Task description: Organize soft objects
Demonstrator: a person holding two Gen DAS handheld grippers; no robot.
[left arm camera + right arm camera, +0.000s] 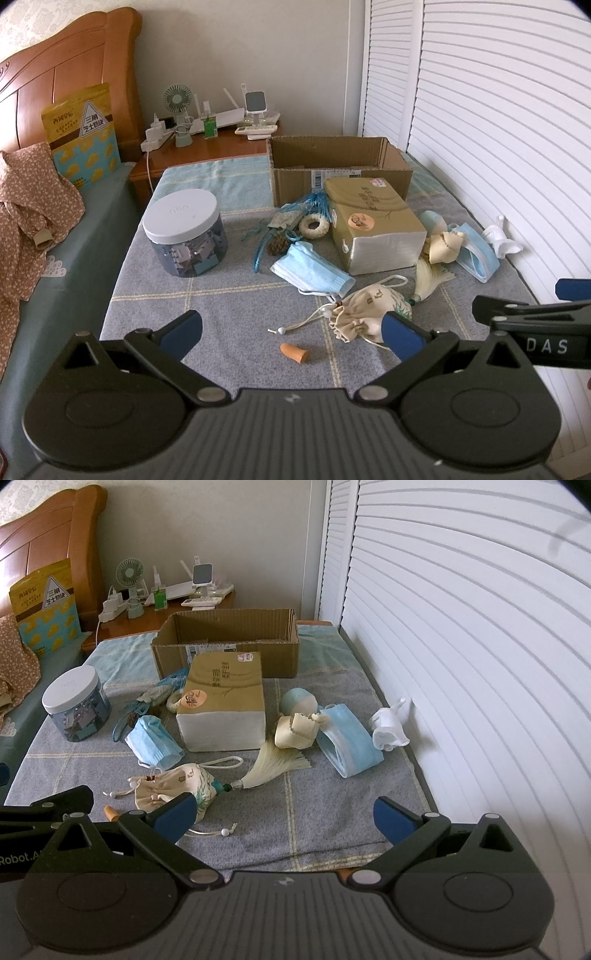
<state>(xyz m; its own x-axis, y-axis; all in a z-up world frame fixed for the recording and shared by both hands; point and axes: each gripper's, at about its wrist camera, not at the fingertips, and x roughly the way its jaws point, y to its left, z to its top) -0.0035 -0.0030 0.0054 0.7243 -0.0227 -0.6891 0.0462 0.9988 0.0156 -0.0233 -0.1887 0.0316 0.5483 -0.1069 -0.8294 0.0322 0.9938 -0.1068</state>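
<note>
Both tools are being held released and empty above the near edge of the cloth-covered table (236, 295), the left tool (291, 332) with its pads spread wide, the right tool (284, 812) likewise. Soft things are lying scattered across the cloth: a pouch (364, 308) at 1 o'clock of the left tool, just beside its right pad, with a tassel (273, 766) trailing from it; a blue mask (312, 271) at 12 o'clock; a second mask (349, 740) at 1 o'clock of the right tool; a white cloth (388, 725) near the shutters. A tissue pack (223, 701) is sitting among them, a carton (229, 642) is standing open behind it, and a jar (184, 232) is standing at 11 o'clock of the left tool. An orange piece (294, 352) is lying between the left pads.
</note>
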